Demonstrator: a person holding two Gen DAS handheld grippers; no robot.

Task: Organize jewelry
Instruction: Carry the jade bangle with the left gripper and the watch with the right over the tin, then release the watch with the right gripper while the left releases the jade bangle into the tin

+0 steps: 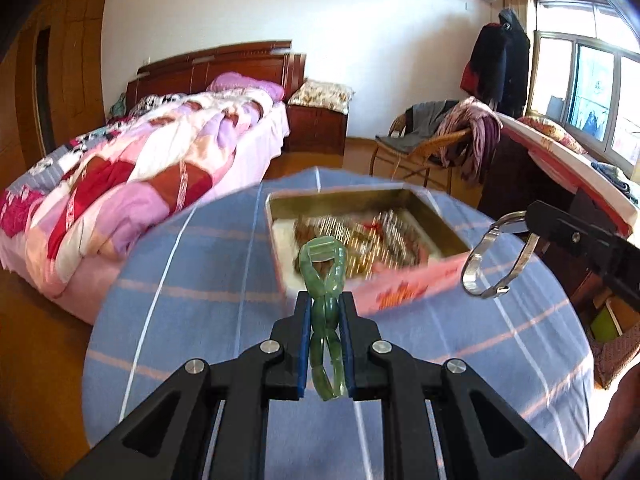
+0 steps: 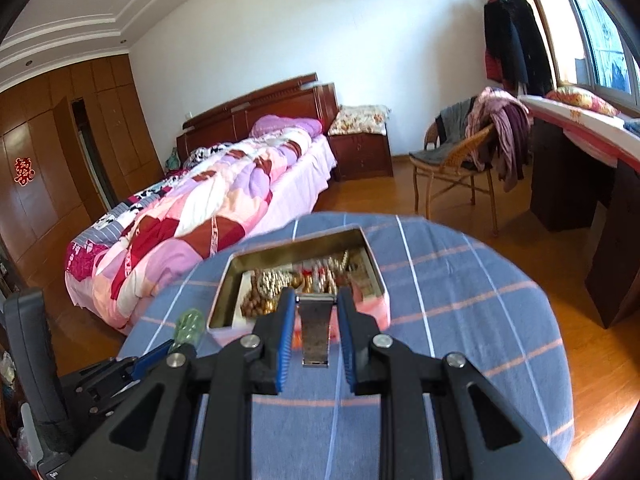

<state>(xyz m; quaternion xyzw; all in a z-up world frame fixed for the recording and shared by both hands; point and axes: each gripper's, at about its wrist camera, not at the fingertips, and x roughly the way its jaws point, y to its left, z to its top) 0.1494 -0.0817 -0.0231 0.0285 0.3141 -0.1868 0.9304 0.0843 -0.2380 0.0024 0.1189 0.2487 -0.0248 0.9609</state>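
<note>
Two matching black hand-held grippers with blue finger pads

The left gripper and the right gripper share one build: angular matte-black linkage arms with triangular cut-outs, round silver screws at the pivots, and flat blue pads lining the inner face of each finger. No cables or markings show.
</note>
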